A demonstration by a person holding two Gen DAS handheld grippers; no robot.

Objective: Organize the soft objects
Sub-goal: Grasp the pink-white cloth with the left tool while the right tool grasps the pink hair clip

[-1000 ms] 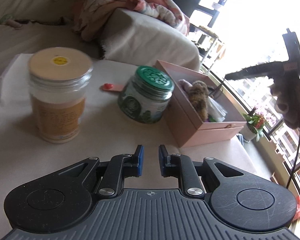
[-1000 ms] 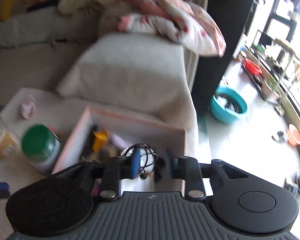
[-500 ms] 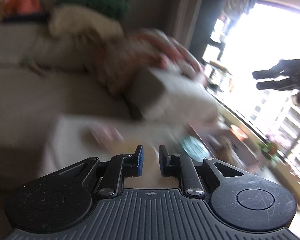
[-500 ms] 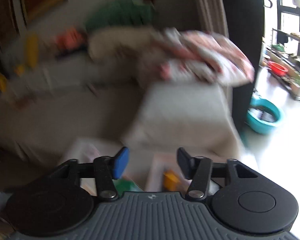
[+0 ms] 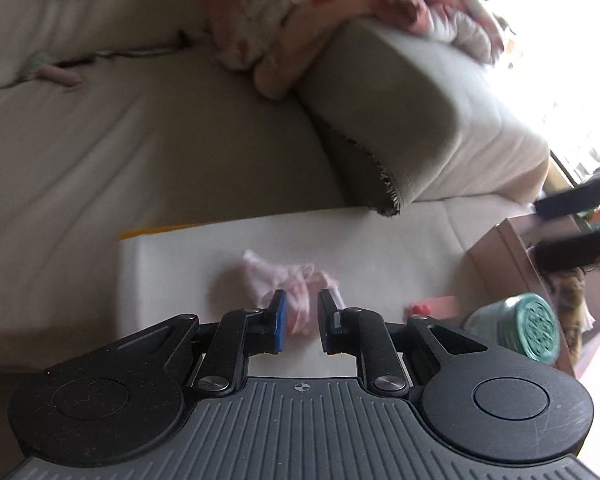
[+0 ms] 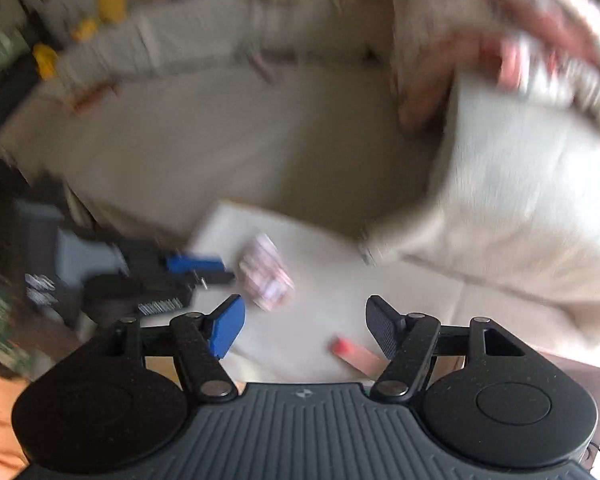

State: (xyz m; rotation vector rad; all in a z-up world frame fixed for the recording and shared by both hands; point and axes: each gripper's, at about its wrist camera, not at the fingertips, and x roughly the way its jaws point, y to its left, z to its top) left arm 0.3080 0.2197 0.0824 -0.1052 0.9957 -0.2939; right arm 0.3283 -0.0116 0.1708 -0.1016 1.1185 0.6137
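Fabric, pink and white and crumpled into a small bundle (image 5: 288, 284), lies on the white tabletop (image 5: 172, 272), just ahead of the left hand-held gripper (image 5: 299, 314). That gripper's two fingers stand a narrow gap apart with nothing between them, though part of the bundle shows through the gap; whether they touch it cannot be told. In the right wrist view the same bundle (image 6: 265, 272) sits left of centre on the tabletop, and the right hand-held gripper (image 6: 305, 330) is spread wide and empty above the surface, apart from the bundle. A pink strip with a red end (image 6: 356, 354) lies between its fingers, nearer the right one. At the right edge of the left wrist view stand a green-lidded jar (image 5: 520, 330) and a pink cardboard box (image 5: 508, 256), with a brown plush toy (image 5: 570, 292) inside the box. Behind the tabletop runs a beige sofa (image 5: 140, 132) with a floral blanket (image 5: 320, 12) heaped on it. Much of the right view is blurred.
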